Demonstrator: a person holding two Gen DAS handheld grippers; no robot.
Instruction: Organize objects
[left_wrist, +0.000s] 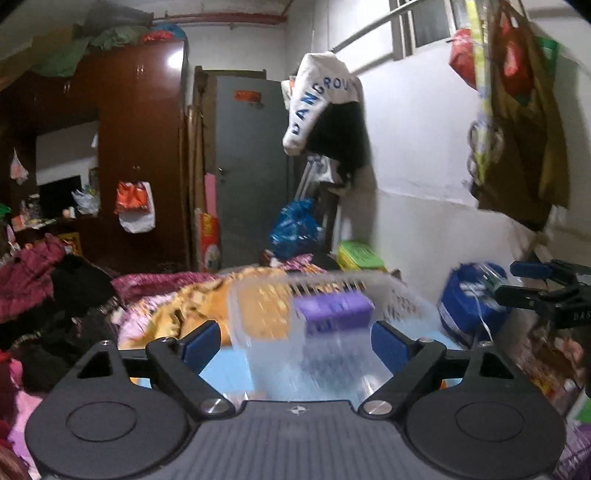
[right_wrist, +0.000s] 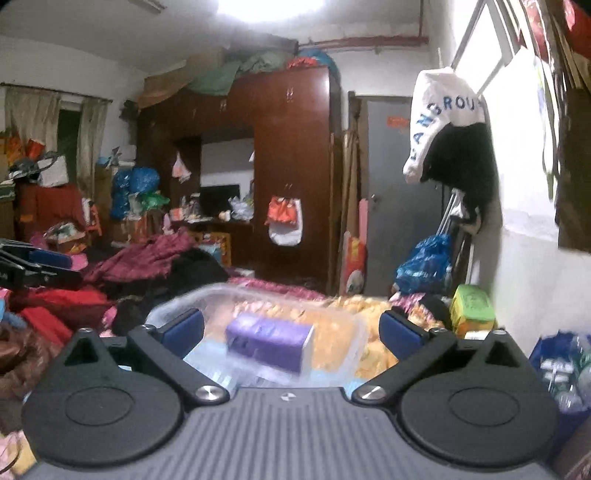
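- We hold the left hand-held gripper and the right hand-held gripper spread wide, both empty.
- The purple box lies inside the clear basket on the bed, near its wall-side edge.
- The basket looks light; a careless pinch on its thin rim may tip it and spill the box.

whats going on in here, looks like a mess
A person is tidying a cluttered bedroom with two handheld grippers. Both the left gripper and the right gripper are open and empty, pointed at a clear plastic storage bin on the bed. A purple rectangular packet sits inside it. Nothing is gripped right now.
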